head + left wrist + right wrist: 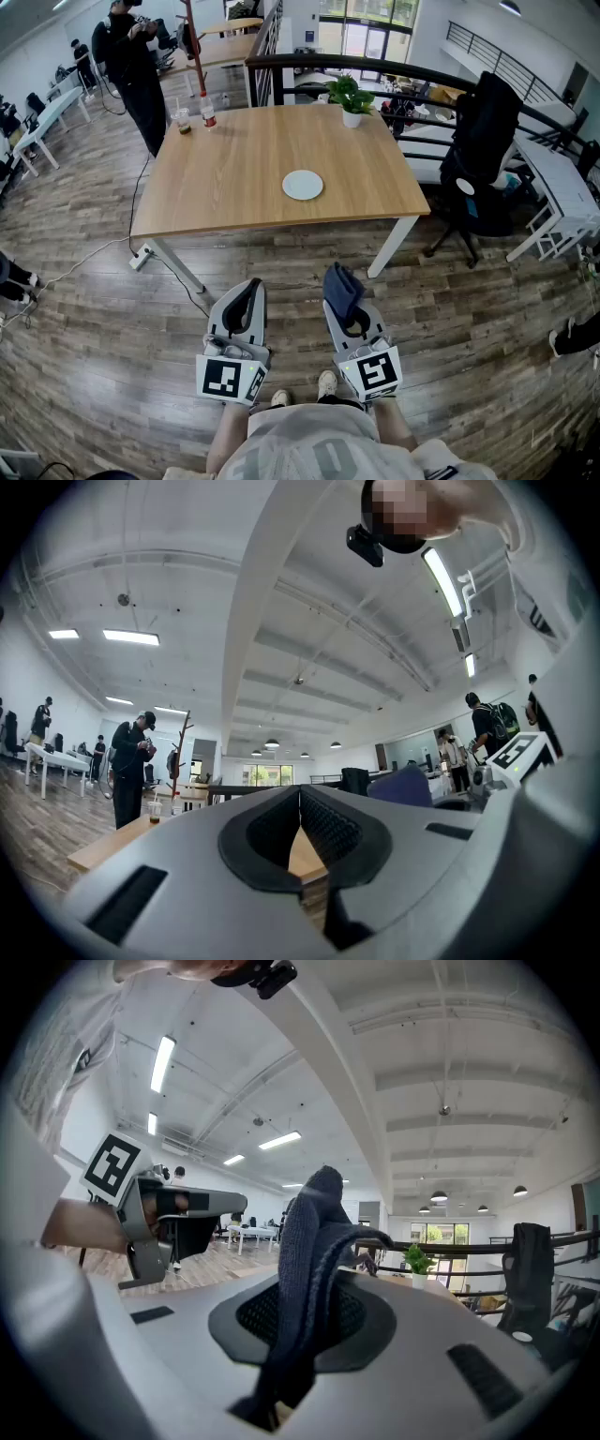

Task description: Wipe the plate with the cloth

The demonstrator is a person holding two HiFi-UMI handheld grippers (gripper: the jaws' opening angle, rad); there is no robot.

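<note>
A small white plate (303, 185) lies on the wooden table (234, 187), right of its middle. I stand back from the table's near edge with both grippers held over the floor. My right gripper (344, 292) is shut on a dark blue cloth (341, 291), which sticks up and forward between its jaws; the cloth (309, 1269) fills the middle of the right gripper view. My left gripper (246, 298) is shut with nothing in it, its black pads (323, 827) meeting at the tips. Neither gripper is near the plate.
A potted plant (351, 97) stands at the table's far right edge; a cup (182, 120) and a bottle (207, 112) at its far left. A person (131, 66) stands beyond the left corner. A black office chair (478, 159) stands right of the table. A cable (84, 262) trails over the floor.
</note>
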